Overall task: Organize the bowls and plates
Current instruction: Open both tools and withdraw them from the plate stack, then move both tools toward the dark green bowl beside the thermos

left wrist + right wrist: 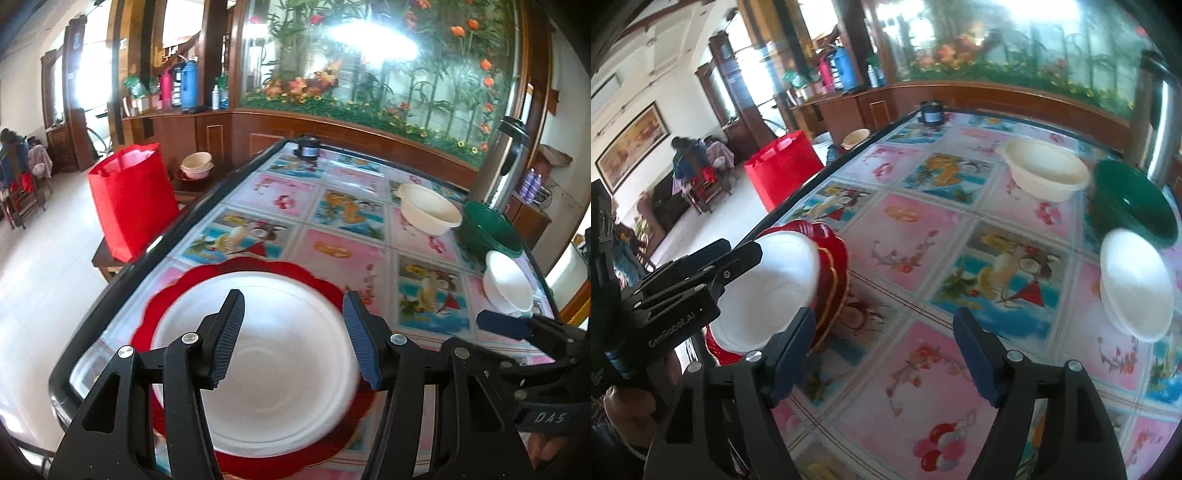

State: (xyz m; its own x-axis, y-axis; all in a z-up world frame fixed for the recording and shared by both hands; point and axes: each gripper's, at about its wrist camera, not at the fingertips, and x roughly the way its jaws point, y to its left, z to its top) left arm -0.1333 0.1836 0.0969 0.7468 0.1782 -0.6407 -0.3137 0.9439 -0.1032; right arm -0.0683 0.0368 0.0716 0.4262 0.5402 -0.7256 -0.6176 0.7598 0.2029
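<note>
A stack is taking shape at the near-left corner of the table (pixel 258 192): a white bowl (pixel 258 369) sits inside the red scalloped plates (pixel 173 295), and from the right wrist view that red pile looks to be several plates deep. That much reads as sorted. Left to gather, by my judgement: a small white bowl (pixel 1134 284) near the right edge, a cream bowl (pixel 1045 173) farther back, and a green dish (pixel 1134 206) beside it, all standing apart from one another. The left gripper (pixel 293 332) hangs over the white bowl with its jaws parted about halfway and nothing pressed between the pads, as far as the blur allows. The right gripper (pixel 882 350) stands wide and empty above bare tablecloth, between the stack and the small white bowl. Hard to make out: the exact count of red plates, the stack's near edge behind the gripper frames, and whether the green dish is a bowl or a lid.
</note>
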